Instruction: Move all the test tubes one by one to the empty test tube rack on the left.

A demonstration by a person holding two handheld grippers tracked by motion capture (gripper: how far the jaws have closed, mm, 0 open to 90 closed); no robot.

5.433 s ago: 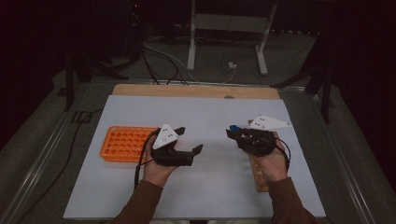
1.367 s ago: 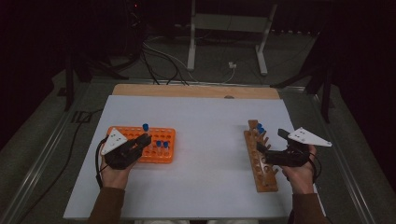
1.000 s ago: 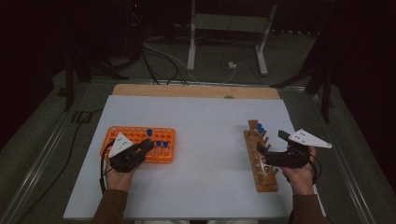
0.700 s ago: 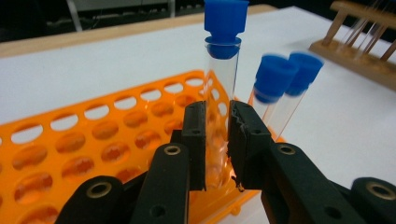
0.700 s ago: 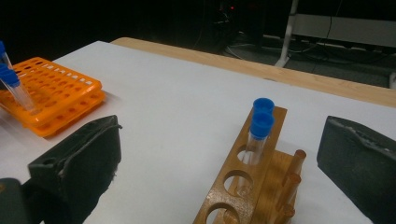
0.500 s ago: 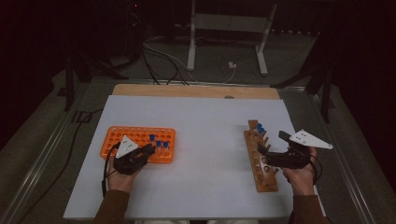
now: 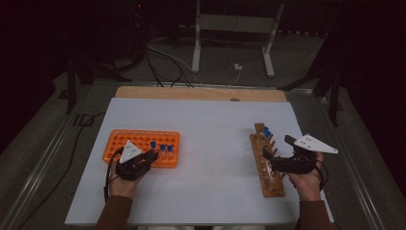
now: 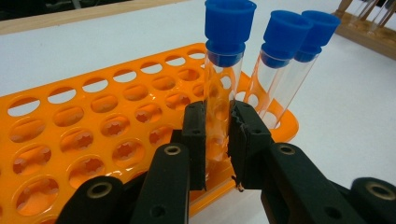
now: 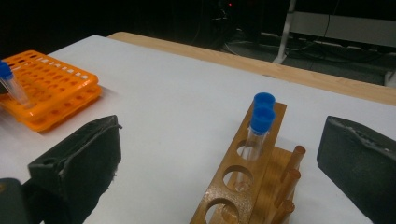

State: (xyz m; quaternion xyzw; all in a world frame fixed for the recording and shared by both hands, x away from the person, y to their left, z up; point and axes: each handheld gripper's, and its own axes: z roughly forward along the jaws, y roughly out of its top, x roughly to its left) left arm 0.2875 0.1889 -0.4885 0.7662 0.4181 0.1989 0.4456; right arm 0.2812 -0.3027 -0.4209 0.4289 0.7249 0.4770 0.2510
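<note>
Pinching a blue-capped tube (image 8: pixel 223 88) between its jaws, your left gripper (image 8: pixel 218 140) is holding it upright in the orange rack (image 8: pixel 84 135), just beside two more capped tubes (image 8: pixel 285 70). Your right gripper (image 9: pixel 219 163) is hovering with jaws spread wide around the wooden rack (image 9: pixel 243 186) on the counter (image 7: pixel 210 124).

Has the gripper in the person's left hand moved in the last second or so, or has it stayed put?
Yes. Against the orange rack, which has stayed put, the left gripper has slid right along its near edge to the blue-capped tubes, and its jaws now flank one tube.
</note>
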